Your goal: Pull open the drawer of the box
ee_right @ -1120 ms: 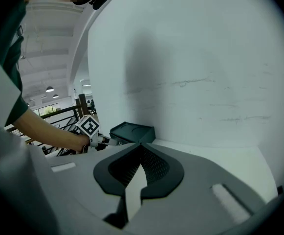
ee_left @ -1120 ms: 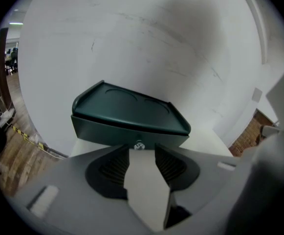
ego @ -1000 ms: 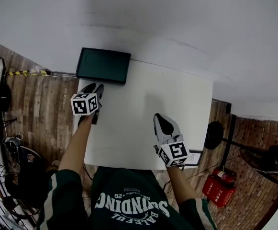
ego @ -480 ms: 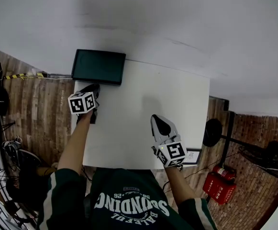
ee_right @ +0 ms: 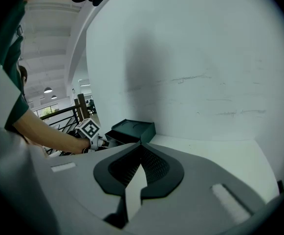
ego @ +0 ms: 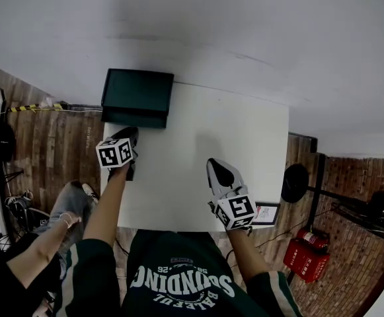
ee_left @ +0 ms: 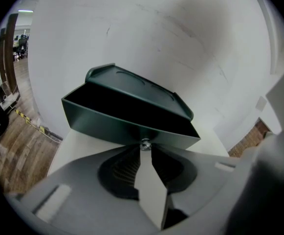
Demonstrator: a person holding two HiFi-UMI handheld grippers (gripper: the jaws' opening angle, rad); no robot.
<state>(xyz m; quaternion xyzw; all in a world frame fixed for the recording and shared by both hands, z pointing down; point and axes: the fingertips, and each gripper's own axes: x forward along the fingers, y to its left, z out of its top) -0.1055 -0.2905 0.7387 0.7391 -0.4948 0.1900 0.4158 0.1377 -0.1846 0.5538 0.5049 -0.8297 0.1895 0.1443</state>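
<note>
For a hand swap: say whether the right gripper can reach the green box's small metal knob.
Probably not: the left gripper is clamped on that small metal knob; the white table between looks free.

the head view looked steeply down over the whole white counter (ego: 211, 144). the left gripper view sat right at the drawer knob (ee_left: 144, 143) of the dark green box (ee_left: 132, 89). the right gripper view faced that box from farther across the counter; all three views shared it.

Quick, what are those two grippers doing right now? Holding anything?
Left gripper: closed on the small knob of the drawer.
Right gripper: closed, holding nothing.
</note>
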